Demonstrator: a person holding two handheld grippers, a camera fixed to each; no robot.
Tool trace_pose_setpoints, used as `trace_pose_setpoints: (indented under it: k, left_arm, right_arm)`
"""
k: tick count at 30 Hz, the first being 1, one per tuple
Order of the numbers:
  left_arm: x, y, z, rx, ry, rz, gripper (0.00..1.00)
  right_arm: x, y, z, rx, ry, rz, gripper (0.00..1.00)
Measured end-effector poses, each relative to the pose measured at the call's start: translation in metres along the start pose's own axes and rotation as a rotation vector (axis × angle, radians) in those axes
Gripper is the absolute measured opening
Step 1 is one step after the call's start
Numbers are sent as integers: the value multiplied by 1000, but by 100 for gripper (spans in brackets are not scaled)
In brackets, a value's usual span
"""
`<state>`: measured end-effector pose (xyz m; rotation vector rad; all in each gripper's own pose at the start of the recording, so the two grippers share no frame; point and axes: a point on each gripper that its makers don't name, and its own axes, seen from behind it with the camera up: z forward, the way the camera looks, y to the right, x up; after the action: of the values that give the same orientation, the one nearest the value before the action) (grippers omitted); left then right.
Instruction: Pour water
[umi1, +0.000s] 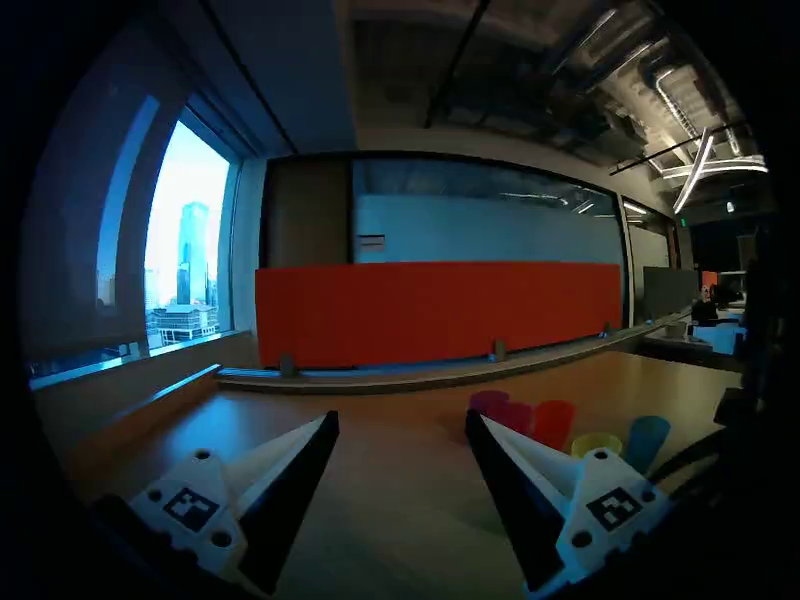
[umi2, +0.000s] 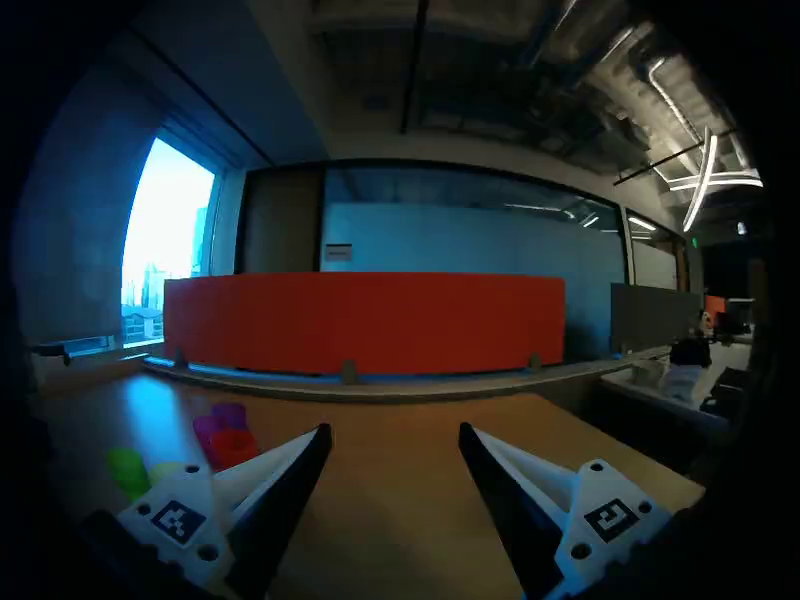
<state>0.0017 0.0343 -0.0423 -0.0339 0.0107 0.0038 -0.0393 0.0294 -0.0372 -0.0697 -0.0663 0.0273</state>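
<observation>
Several small plastic cups stand in a cluster on the wooden desk. In the left gripper view they sit to the right, behind my right finger: a magenta cup (umi1: 490, 402), an orange cup (umi1: 553, 422), a yellow cup (umi1: 596, 443) and a blue cup (umi1: 647, 440). My left gripper (umi1: 402, 425) is open and empty, hovering over the desk (umi1: 400, 480). In the right gripper view the cups are at the left: a purple cup (umi2: 229, 415), a red cup (umi2: 235, 445) and a green cup (umi2: 128, 470). My right gripper (umi2: 395, 432) is open with nothing between its fingers.
An orange divider panel (umi1: 440, 310) runs along the desk's far edge, also seen as the orange panel (umi2: 365, 322). A bright window (umi1: 185, 260) is at the left. More desks and a seated person (umi2: 690, 365) lie to the right.
</observation>
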Motion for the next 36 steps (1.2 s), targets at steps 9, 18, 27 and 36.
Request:
trace_pose_setpoints:
  k: [9,18,27,36]
  left_arm:
    - [4,-2,2,41,30,-39,94]
    - [-6,-17,8,91,51,-35,94]
    - [-27,-21,17,94,49,-37,94]
    - [-49,-26,21,106,25,-45,94]
  right_arm:
    - [1,-11,4,-4,-10,-13,99]
    - [4,-16,4,-5,-32,-1,99]
    - [7,-19,5,-13,-47,-17,99]
    - [4,-24,9,-15,-53,-37,99]
